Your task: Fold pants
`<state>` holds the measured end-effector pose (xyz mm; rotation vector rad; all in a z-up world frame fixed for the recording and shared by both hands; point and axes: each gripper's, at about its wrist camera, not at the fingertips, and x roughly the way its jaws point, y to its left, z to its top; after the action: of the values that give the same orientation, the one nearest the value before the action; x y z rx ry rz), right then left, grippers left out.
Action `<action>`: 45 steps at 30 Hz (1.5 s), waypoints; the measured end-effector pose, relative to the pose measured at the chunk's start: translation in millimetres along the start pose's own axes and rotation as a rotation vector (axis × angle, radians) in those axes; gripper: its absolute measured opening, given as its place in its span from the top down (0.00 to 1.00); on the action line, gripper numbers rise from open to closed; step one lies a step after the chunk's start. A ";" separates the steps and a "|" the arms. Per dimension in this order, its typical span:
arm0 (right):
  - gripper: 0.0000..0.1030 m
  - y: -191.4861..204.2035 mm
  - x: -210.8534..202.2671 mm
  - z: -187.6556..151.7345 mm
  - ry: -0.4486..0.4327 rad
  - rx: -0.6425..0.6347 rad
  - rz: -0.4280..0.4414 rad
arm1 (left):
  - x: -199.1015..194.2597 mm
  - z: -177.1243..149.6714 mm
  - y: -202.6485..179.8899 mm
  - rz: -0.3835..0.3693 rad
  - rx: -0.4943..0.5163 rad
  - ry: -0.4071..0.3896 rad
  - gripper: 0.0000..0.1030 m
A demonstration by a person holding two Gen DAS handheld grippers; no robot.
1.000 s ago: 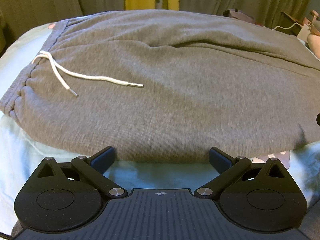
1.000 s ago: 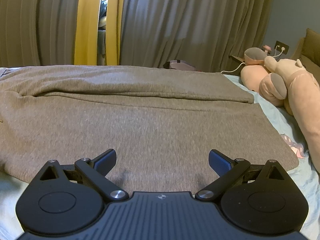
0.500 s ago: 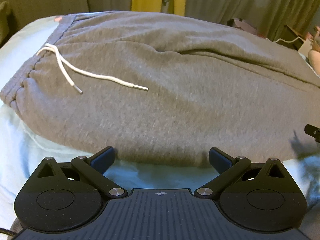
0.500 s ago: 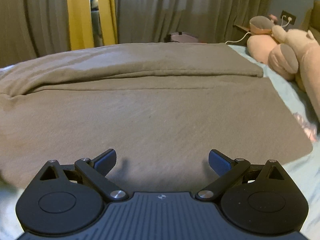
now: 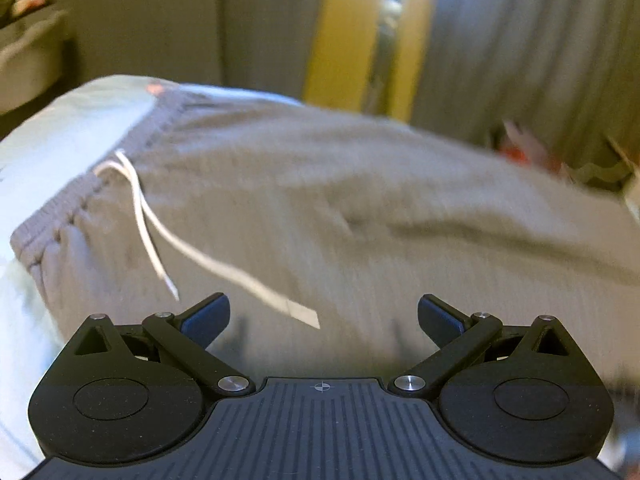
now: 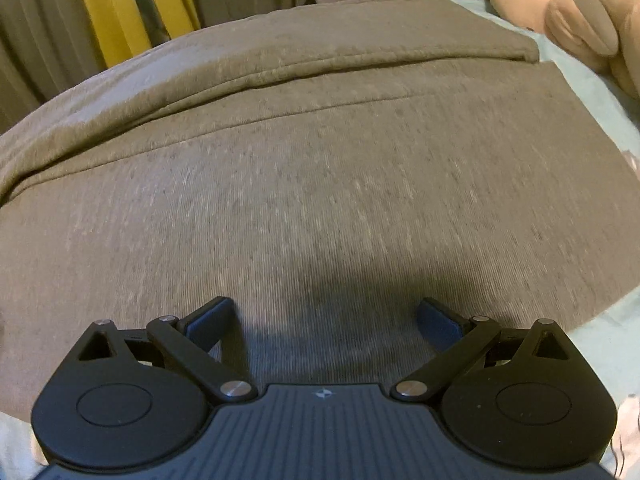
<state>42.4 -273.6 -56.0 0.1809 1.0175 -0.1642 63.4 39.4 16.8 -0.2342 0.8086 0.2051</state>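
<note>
A bed with a pale blue sheet (image 5: 68, 132) carries a pair of grey sweatpants (image 6: 320, 184) spread flat across most of its top. In the right wrist view the two legs lie side by side, the far leg (image 6: 320, 44) overlapping the near one along a long ridge, and both cuff ends point toward the right edge of the sheet. Grey curtains (image 5: 532, 48) hang behind the bed, with a yellow curtain (image 5: 340, 28) at the gap between them. A pink plush toy (image 6: 580, 20) lies on the sheet just beyond the cuffs. In the blurred left wrist view the ribbed waistband (image 5: 80, 196) sits at the left end of the pants, and a white drawstring (image 5: 192, 252) trails from it across the fabric, its tipped end lying between the fingers. The left gripper (image 5: 323, 312) hovers low over the hip area with its jaws spread wide, holding nothing. The right gripper (image 6: 325, 316) hangs over the near leg, its jaws likewise wide apart and empty, casting a dark shadow (image 6: 340, 280) on the cloth beneath.
</note>
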 end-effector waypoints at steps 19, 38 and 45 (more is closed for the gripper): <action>0.69 24.3 66.6 244.1 -0.176 0.115 0.017 | 78.1 -9.5 41.1 0.333 -0.072 -0.134 0.00; 0.88 -2.0 173.5 319.2 -0.205 0.321 -0.214 | 92.4 -24.2 26.0 0.414 -0.091 -0.273 0.00; 0.95 -55.3 68.6 255.2 -0.376 0.356 0.056 | 90.4 -22.1 28.6 0.400 -0.105 -0.266 0.00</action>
<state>276.9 -388.5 12.2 0.4838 0.6018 -0.3154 101.3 68.7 -67.9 -0.1376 0.5734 0.6430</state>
